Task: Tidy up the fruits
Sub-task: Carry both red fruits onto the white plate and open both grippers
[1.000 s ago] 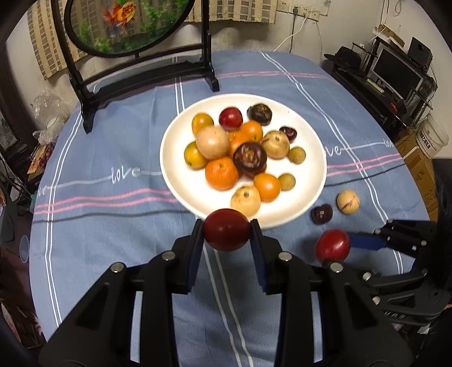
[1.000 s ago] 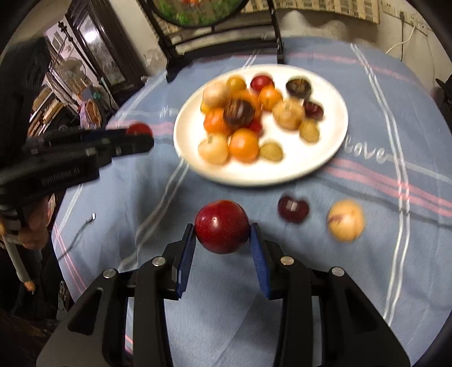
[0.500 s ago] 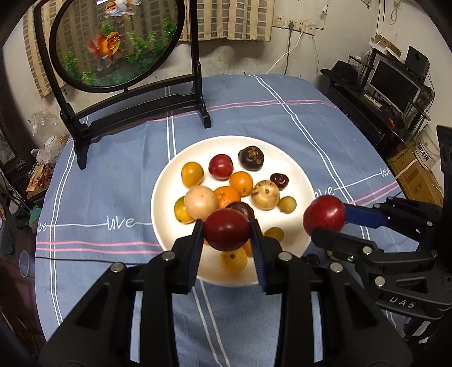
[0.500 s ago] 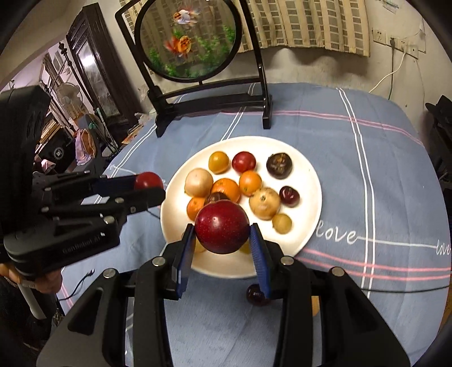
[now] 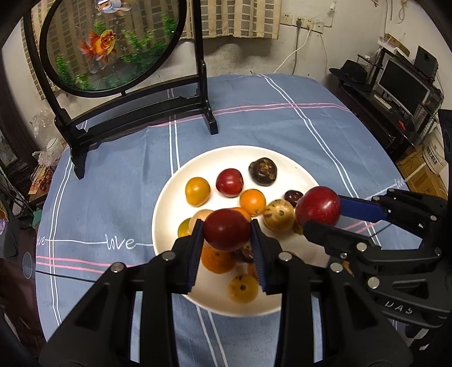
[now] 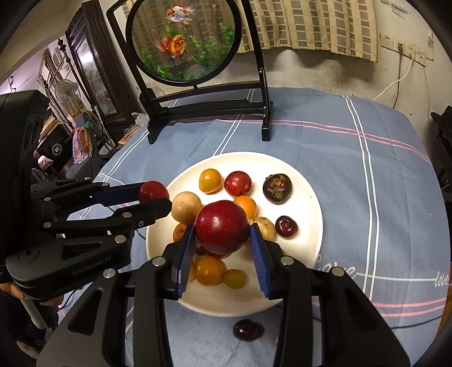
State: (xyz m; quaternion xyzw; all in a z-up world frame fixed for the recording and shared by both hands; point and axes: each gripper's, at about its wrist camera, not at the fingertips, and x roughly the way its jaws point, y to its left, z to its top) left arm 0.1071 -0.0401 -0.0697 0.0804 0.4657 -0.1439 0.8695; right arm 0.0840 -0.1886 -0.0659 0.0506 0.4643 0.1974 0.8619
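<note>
Blue-padded fingers (image 5: 197, 248) of the left gripper (image 5: 227, 240) pinch a dark red plum (image 5: 227, 230); the right gripper (image 6: 221, 242) clamps a larger red plum (image 6: 221, 225), both held above a white plate (image 6: 308, 248) of mixed fruit on the blue-clothed worktop (image 6: 367, 183). A dark fruit (image 6: 248, 329), possibly a mangosteen, lies on the cloth beside the plate's near rim

Surface (image 5: 118, 180): blue striped cloth. Rear: round goldfish screen (image 5: 108, 42) in black stand. Wall (image 5: 248, 56): stained plaster, striped curtain (image 5: 240, 18), sockets (image 5: 303, 24). Right: monitor (image 5: 404, 83) on rack. Left: dark cabinet (image 6: 87, 70)
</note>
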